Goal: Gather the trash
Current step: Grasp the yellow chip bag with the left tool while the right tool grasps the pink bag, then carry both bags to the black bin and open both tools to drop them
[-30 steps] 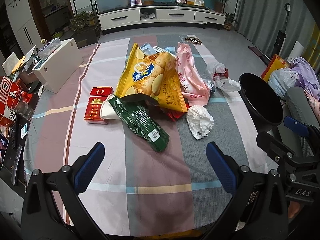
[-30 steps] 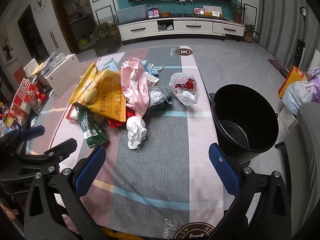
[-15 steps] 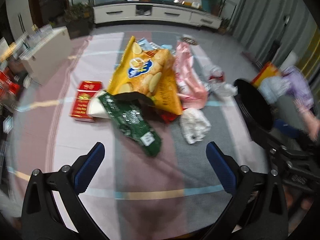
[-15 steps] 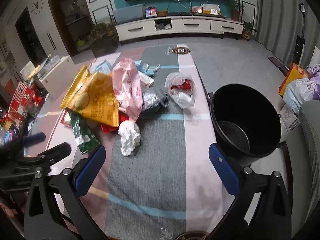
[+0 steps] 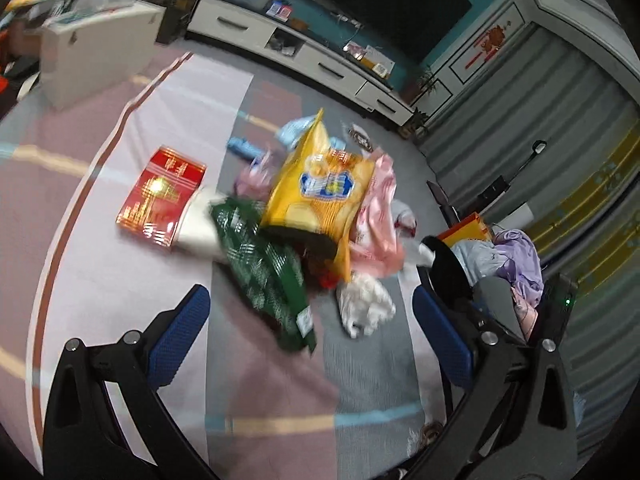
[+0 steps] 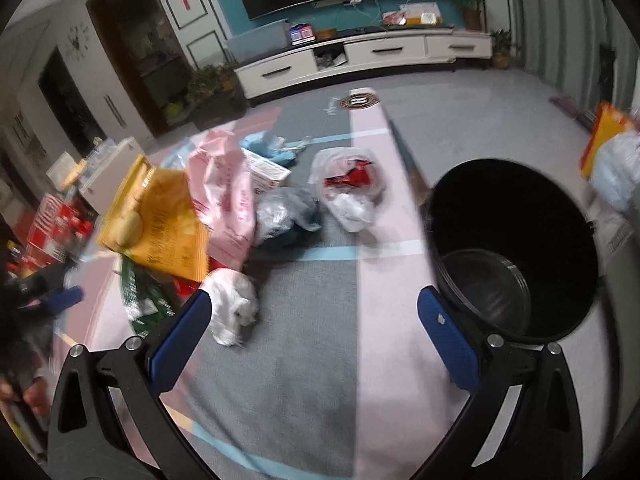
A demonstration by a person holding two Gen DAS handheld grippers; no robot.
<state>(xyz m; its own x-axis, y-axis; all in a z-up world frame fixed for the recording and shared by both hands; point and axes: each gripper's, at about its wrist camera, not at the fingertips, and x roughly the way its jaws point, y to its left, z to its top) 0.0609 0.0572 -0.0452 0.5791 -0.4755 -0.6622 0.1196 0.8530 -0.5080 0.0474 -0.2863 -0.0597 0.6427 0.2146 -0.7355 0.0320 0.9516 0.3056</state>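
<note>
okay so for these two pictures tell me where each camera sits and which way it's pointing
Left wrist: on the left tongs, above the cloth, tilted, facing the trash pile, green bag nearest; its own two open fingers show.
Right wrist: on the right tongs, facing the tissue wad and black bin; its open fingers show, with the left tongs blurred at the left edge.
Shared: yellow chip bag, pink bag, wad, bin, TV stand.

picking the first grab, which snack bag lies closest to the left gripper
The green snack bag; its end reaches nearest the left hand-held gripper, ahead of the yellow chip bag.
</note>
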